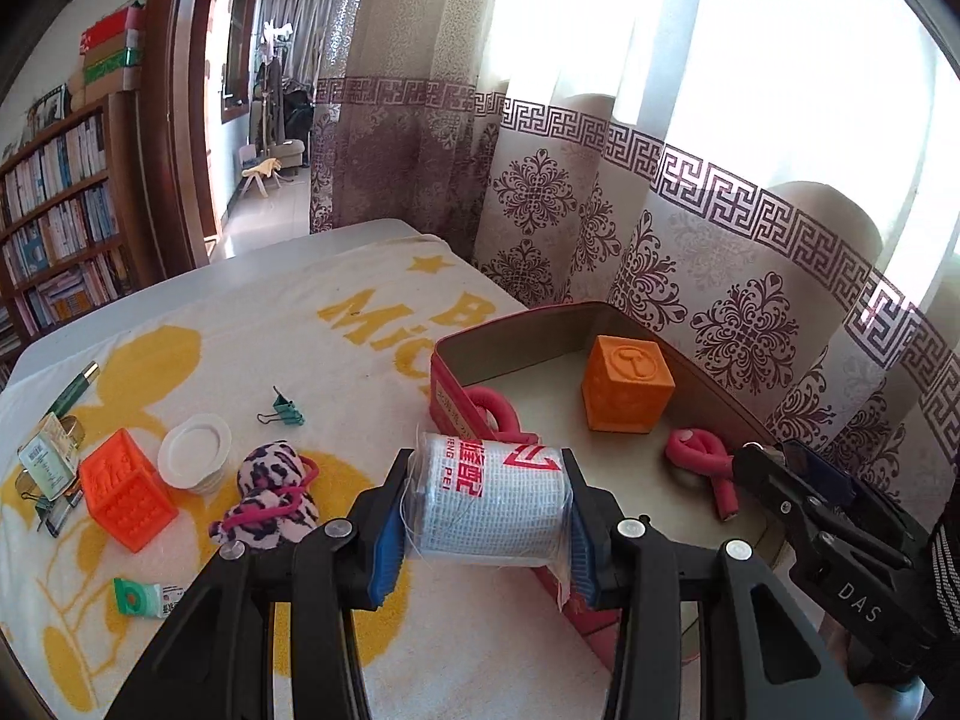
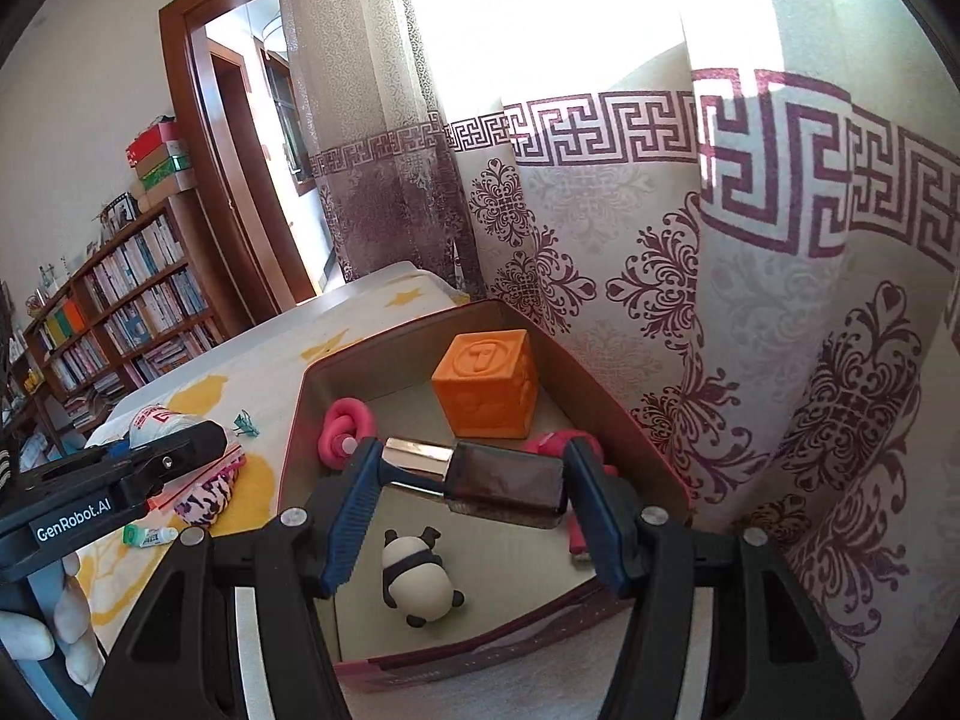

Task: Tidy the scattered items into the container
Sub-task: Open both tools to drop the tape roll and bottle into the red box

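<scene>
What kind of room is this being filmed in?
Most likely a room in someone's home: a tall bookshelf packed with books, patterned curtains over a bright window, and a wooden doorway opening onto a further room.

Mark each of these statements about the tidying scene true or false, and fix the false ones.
1. The left gripper holds a white roll printed in red. True.
2. The container is empty. False: it holds an orange cube, a panda figure and pink curlers.
3. The right gripper grips a dark bottle with a gold cap. True.
4. The green binder clip lies inside the container. False: it lies on the towel.
</scene>
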`<state>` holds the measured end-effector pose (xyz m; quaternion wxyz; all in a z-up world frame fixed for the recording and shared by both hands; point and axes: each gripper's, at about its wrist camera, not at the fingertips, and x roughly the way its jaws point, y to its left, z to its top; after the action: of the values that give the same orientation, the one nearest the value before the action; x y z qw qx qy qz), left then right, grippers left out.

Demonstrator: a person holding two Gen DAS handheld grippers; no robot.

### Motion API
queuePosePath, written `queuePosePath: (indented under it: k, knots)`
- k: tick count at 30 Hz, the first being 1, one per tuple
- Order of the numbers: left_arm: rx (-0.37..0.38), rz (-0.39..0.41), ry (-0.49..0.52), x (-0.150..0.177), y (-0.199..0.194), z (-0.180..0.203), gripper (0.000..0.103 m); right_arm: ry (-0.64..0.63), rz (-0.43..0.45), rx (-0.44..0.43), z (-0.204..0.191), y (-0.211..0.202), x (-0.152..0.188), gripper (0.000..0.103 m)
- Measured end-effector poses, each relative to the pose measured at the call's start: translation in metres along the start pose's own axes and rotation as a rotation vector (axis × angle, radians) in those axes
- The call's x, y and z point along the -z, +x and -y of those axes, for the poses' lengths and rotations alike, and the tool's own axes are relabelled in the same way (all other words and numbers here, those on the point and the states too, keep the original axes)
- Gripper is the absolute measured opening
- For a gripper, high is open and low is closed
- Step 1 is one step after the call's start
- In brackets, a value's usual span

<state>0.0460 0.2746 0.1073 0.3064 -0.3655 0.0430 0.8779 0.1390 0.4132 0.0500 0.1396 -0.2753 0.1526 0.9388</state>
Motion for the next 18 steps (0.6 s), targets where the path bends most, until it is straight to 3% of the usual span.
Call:
queuePosePath:
  k: [11,14,17,18]
  knots:
    - [0.061,-0.041,0.066,0.0,0.022,0.04,0.046,0.03,0.014,-0.005,0.015,0.002,-0.005,0.066]
    - [0.059,-0.048,0.056,0.0,0.025,0.04,0.056,0.041,0.015,-0.002,0.018,0.003,-0.007,0.066]
    - [0.067,-0.046,0.028,0.0,0.025,0.033,0.081,0.058,0.013,0.002,0.023,0.005,-0.009,0.066]
    - [0.074,-0.043,0.015,0.0,0.024,0.031,0.082,0.062,0.011,0.002,0.025,0.006,-0.009,0.066]
